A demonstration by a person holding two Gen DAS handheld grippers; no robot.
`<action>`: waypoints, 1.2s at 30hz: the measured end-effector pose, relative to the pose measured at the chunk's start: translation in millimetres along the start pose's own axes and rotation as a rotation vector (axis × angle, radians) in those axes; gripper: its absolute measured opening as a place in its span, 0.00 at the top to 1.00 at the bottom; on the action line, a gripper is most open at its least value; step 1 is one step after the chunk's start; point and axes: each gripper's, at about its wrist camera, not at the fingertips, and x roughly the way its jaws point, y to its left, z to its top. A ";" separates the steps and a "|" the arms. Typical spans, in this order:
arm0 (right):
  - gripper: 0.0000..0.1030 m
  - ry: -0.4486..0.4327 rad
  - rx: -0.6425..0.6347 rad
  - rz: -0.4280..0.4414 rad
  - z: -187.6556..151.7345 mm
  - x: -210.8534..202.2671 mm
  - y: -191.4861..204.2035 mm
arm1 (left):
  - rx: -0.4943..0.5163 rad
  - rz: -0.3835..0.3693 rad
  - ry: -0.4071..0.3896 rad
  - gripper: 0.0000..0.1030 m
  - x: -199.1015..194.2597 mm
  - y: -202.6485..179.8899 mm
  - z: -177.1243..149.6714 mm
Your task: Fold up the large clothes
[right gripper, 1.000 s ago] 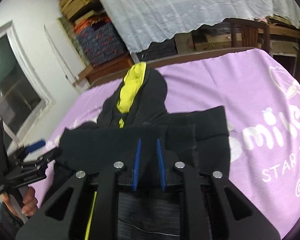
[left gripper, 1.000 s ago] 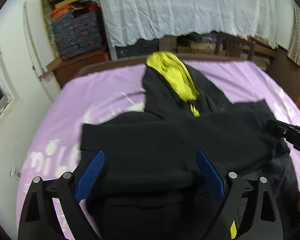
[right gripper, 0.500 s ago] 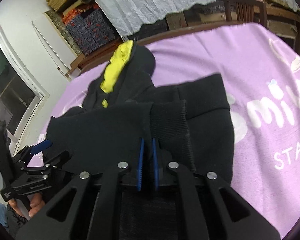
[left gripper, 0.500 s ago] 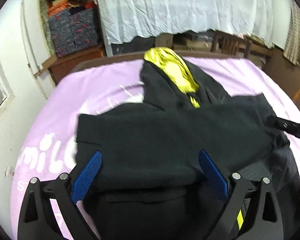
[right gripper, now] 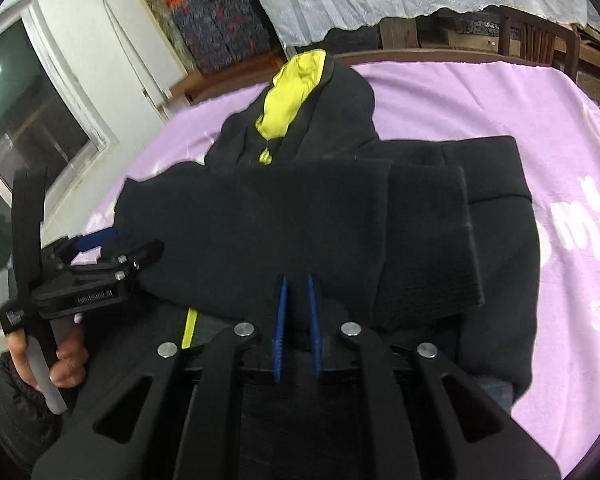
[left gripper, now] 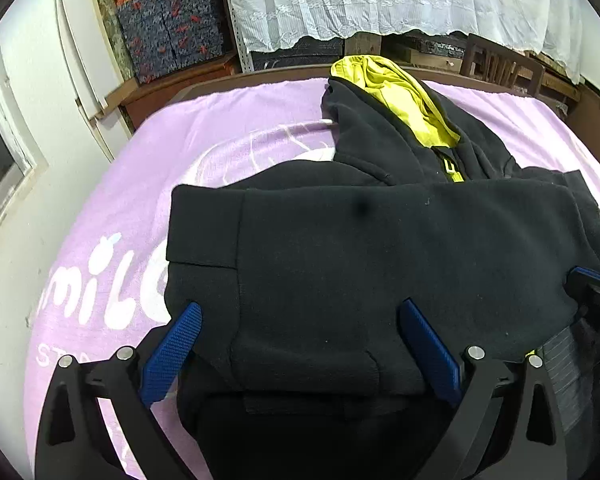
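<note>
1. A black hoodie (left gripper: 380, 248) with a yellow-lined hood (left gripper: 400, 100) lies on a purple blanket (left gripper: 220, 136) that covers a bed; its hood points away from the person.
2. The step in hand looks like the fold of the lower half up over the chest: a doubled layer of black cloth already lies across the body, with a ribbed cuff (right gripper: 428, 240) on top at the right.
3. The left gripper (left gripper: 300, 348) has its jaws spread wide, having just been opening; cloth lies between the blue pads but they do not press it.
4. The right gripper (right gripper: 297, 320) has been closing and now pinches the near edge of the hoodie between nearly meeting pads.
5. Next, the fold probably needs laying flat and letting go, then the hood brought down.
6. Behind the bed stand a white lace cover (left gripper: 400, 0), patterned boxes (left gripper: 172, 28), wooden chairs (right gripper: 540, 36) and, at the left, a window (right gripper: 24, 120).
</note>
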 end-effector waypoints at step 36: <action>0.88 -0.016 -0.040 -0.400 274.1 203.9 12.7 | -0.067 0.034 0.003 0.03 5.2 -1.6 3.2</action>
